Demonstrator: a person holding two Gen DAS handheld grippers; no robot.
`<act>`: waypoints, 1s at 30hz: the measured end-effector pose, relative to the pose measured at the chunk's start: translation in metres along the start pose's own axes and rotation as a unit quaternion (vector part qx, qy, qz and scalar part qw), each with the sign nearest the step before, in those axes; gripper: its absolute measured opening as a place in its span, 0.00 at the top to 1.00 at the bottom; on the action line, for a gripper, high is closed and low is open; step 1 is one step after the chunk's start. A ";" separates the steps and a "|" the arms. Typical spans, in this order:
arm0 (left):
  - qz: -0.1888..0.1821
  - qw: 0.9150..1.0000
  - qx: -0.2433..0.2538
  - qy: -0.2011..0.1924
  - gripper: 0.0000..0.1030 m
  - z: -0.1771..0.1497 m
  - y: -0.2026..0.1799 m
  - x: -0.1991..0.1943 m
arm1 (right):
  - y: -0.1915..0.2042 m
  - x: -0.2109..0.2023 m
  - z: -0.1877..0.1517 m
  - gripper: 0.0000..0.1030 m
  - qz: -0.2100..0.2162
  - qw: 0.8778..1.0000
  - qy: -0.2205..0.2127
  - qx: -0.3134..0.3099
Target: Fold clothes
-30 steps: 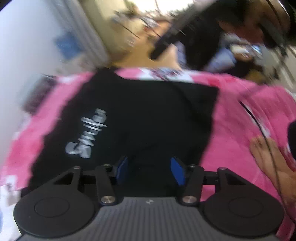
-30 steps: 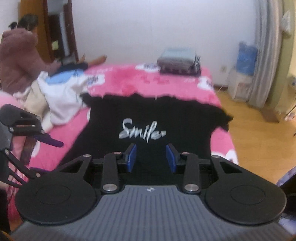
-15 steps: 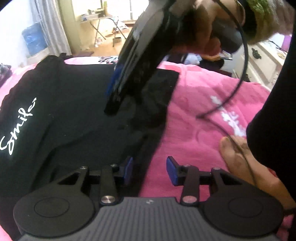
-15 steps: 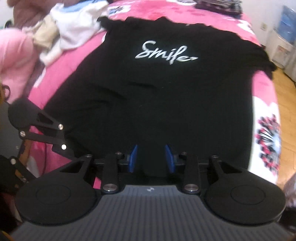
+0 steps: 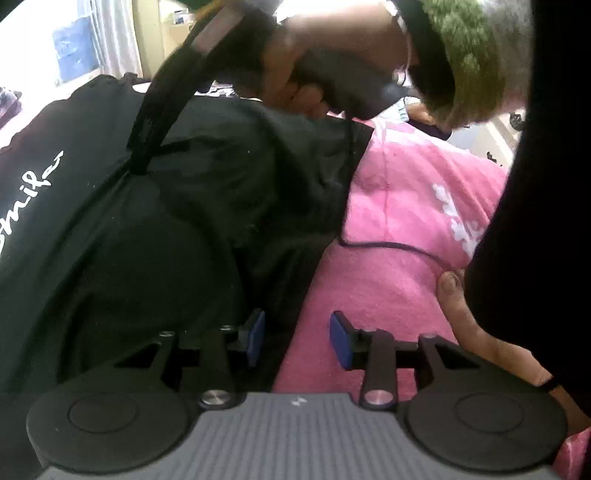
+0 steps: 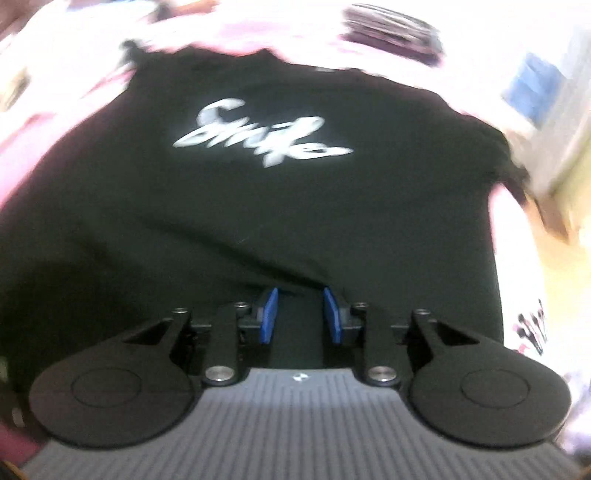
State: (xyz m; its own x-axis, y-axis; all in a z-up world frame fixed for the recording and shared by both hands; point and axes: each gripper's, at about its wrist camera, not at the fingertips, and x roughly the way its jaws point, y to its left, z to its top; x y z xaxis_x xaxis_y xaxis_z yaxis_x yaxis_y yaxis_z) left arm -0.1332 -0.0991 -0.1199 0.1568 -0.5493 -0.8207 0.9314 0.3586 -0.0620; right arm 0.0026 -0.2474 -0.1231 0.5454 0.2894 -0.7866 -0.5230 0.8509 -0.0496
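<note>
A black T-shirt [image 6: 295,206] with a white "Smile" print lies flat on the pink bedspread [image 5: 399,206]. My left gripper [image 5: 298,338] is low over the shirt's [image 5: 177,236] side edge. It is open, and the edge runs between its blue pads without being pressed. My right gripper [image 6: 301,315] is down on the near part of the shirt. Its jaws are closing with a low ridge of black cloth between them, and the pads still stand apart. In the left wrist view a hand [image 5: 295,88] holds the right gripper, whose tip [image 5: 138,168] meets the shirt.
A bare foot [image 5: 480,332] and a black trouser leg [image 5: 535,221] sit on the bedspread right of my left gripper. A thin black cable [image 5: 388,245] crosses the pink cover. Folded clothes [image 6: 391,29] are stacked at the far end of the bed; wooden floor [image 6: 576,266] lies to the right.
Both grippers have dropped close to the shirt. The left one shifted from over the shirt's body to its side edge. The right gripper's jaws have narrowed, and the print now looms nearer.
</note>
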 end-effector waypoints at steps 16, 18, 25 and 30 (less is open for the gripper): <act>-0.030 0.999 -0.016 -0.007 0.58 -0.003 0.003 0.002 | 0.021 -0.022 0.012 0.84 0.201 0.973 -0.019 -0.111; -0.029 0.999 -0.016 -0.006 0.58 -0.003 0.001 0.002 | 0.032 -0.029 0.001 0.84 0.298 0.942 0.044 -0.148; -0.022 1.000 -0.011 0.001 0.58 -0.005 -0.008 0.008 | 0.044 -0.005 0.001 0.90 0.241 0.956 -0.011 -0.169; -0.018 0.999 -0.033 0.009 0.58 -0.007 -0.007 0.006 | 0.044 -0.033 -0.010 0.88 0.352 0.913 0.053 -0.200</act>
State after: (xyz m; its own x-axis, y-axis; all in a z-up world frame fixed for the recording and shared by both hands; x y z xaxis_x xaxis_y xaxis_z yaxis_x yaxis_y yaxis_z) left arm -0.1405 -0.0998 -0.1282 0.1176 -0.5497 -0.8270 0.9128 0.3879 -0.1280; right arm -0.0445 -0.2241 -0.1051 -0.0736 0.6412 -0.7638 -0.9287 0.2349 0.2868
